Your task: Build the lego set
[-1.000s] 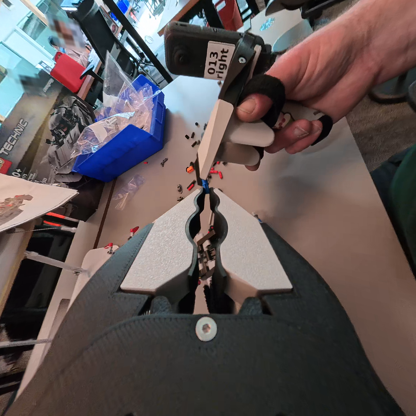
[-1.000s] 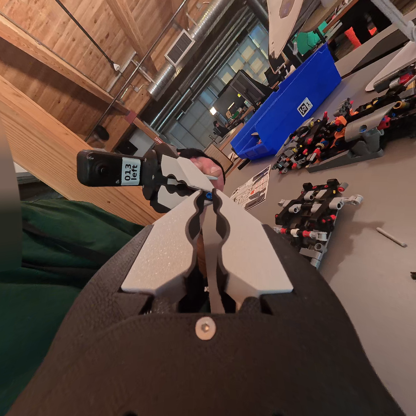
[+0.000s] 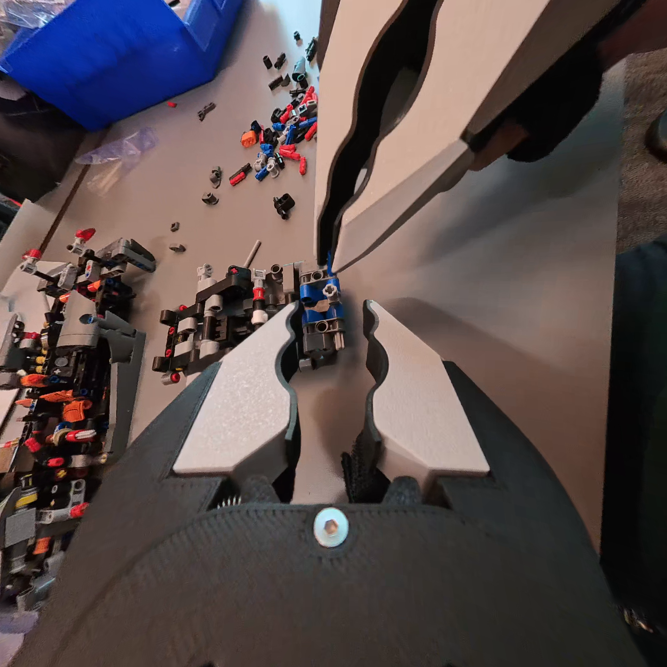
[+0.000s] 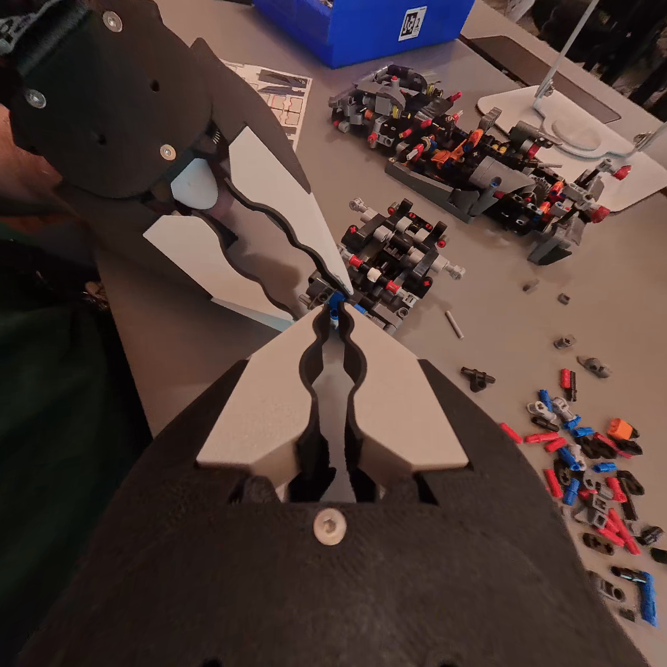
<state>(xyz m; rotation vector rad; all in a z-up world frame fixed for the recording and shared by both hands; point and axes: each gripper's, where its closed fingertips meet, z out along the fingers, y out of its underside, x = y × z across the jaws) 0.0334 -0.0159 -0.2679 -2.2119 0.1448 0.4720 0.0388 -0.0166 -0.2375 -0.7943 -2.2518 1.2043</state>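
Observation:
My left gripper (image 3: 331,306) is open, its fingers on either side of a small blue and dark grey sub-assembly (image 3: 321,319) that rests on the grey table (image 3: 487,288). My right gripper (image 4: 334,307) is shut on a small blue pin (image 4: 335,309), with the pin against the sub-assembly's far end. In the left wrist view the right gripper (image 3: 327,262) comes down from above. In the right wrist view the left gripper's fingers (image 4: 281,202) reach in from the upper left. A black and grey mid-size assembly (image 3: 216,317) lies just left of the sub-assembly.
A large grey, black and orange chassis (image 4: 469,155) lies farther back. A pile of loose red, blue and black pieces (image 4: 595,469) lies at the right. A blue bin (image 4: 361,32), a sticker sheet (image 4: 285,94) and a loose grey axle (image 4: 454,325) are also on the table. It is some 9 cm from my left tips to the loose grey axle (image 4: 454,325). Look for it in the left wrist view (image 3: 252,253) too.
Both grippers have come down from mid-air to the table. My left gripper was shut on the sub-assembly and is now open. My right gripper still holds the blue pin.

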